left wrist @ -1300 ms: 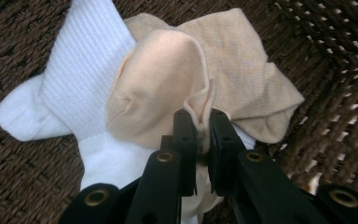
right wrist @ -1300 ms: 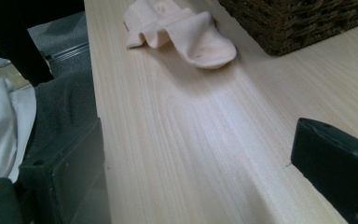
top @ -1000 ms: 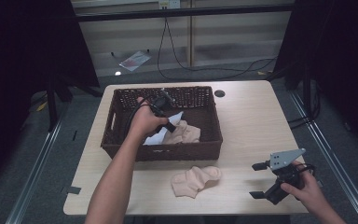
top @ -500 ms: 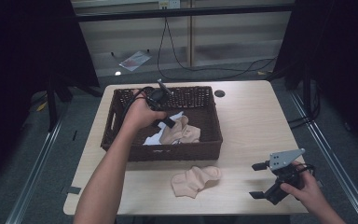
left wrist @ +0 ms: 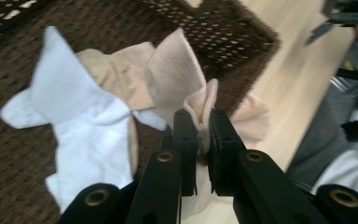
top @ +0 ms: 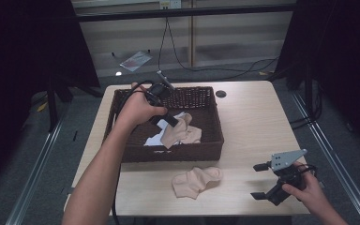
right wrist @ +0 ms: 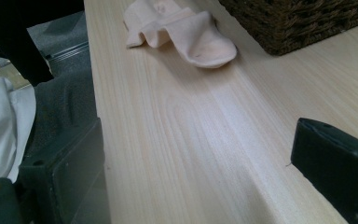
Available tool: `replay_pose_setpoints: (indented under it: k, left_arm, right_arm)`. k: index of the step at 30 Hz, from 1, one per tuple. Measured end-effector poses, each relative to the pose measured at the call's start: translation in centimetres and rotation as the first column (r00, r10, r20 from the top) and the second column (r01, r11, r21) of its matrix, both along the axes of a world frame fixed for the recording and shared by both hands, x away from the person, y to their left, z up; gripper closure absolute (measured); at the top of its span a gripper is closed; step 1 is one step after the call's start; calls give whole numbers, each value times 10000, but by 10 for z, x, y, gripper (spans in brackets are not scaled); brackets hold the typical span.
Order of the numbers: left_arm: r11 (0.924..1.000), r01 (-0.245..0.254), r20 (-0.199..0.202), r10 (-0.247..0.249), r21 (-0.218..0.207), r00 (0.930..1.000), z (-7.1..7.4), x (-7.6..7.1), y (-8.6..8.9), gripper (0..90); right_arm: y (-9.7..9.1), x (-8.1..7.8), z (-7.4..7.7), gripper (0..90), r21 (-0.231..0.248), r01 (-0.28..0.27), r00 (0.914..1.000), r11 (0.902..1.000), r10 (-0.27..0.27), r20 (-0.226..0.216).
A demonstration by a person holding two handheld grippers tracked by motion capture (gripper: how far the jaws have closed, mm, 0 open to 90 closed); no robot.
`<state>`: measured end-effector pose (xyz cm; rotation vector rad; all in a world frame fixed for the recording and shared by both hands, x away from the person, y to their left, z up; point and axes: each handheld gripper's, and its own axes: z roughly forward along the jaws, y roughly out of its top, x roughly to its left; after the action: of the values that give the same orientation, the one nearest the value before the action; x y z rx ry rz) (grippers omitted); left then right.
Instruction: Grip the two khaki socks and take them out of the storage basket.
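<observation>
A pale wooden table point(top: 253, 122) carries a dark wicker basket point(top: 215, 133), with one beige sock point(top: 197, 180) already lying in front of it. The step in hand looks like lifting a second beige sock point(left wrist: 179, 77) out of the basket; next it must clear the rim and land beside the first. The left claw point(left wrist: 203, 135) is nearly closed, pinching that sock's edge above a white sock point(left wrist: 81, 121), while the right claw point(top: 265, 180) rests wide open on the table, holding nothing.

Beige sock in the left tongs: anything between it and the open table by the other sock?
Only the basket's front wall. The beige sock hangs pinched in the left tongs above the basket, so it probably clears.
</observation>
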<state>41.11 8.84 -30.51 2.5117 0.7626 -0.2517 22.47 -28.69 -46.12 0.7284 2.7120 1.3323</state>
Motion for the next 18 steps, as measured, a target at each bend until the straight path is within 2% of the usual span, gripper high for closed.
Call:
replay_pose_setpoints:
  k: [2,7,13,18]
  left_arm:
    - [9999,102,-94,-102,80,9999,3,-1,0,836]
    - [9996,251,-100,-253,-144,9996,13,-5,-1,835]
    - [9979,655,-58,-655,1,9978,24,-14,-7,835]
    - [9963,837,-64,-838,-203,9965,30,-20,-11,834]
  right_arm:
    - [0,0,0,23,-8,-5,10000,10000,5,-6]
    - [1,0,0,23,-5,-14,10000,10000,14,-35]
    - [1,0,0,24,-37,-17,10000,10000,17,-20]
    - [1,0,0,23,26,-14,10000,10000,14,-29]
